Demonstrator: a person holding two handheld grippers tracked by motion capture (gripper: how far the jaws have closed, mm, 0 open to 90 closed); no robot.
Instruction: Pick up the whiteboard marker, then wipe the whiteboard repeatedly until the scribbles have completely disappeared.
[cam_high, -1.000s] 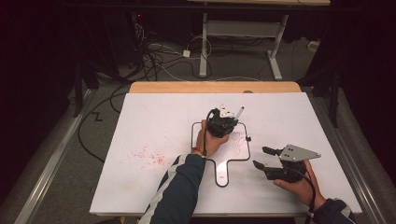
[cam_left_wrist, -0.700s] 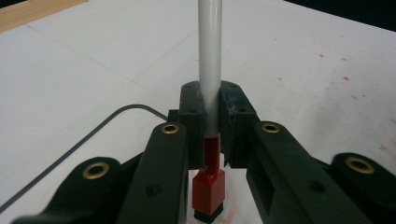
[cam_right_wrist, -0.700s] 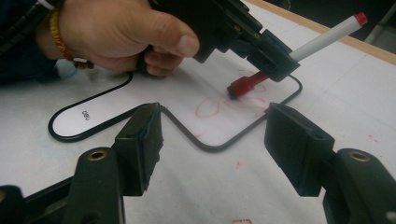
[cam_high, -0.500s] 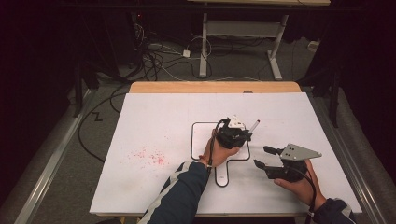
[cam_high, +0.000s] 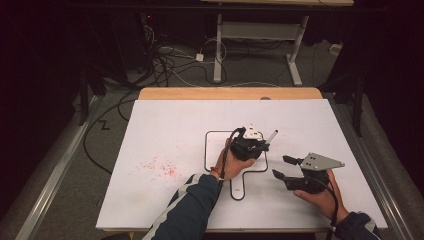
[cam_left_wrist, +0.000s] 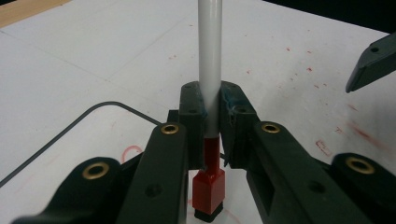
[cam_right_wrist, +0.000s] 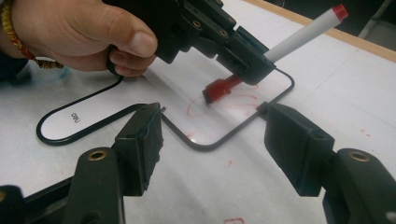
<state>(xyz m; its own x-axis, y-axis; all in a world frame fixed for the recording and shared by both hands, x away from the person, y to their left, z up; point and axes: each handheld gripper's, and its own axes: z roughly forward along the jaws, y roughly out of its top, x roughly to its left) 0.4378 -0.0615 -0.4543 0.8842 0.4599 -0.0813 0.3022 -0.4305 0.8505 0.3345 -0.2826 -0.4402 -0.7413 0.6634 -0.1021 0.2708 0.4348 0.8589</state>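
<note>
So the landmark here is the small whiteboard (cam_high: 216, 145), a paddle-shaped thing with a black rim lying flat on the white table (cam_high: 165, 130). Left of the whiteboard there's a patch of red smudges (cam_high: 161, 167) on the table. Over the whiteboard, the left claw (cam_high: 256, 146) is clamped tight on a red marker (cam_right_wrist: 299, 38), white barrel sticking up and away, red tip down right at the whiteboard's surface next to some red scribble (cam_right_wrist: 224, 103). Just right of the whiteboard, the right claw (cam_high: 279, 167) hangs with its jaws wide apart, gripping nothing, pointed at the whiteboard.
</note>
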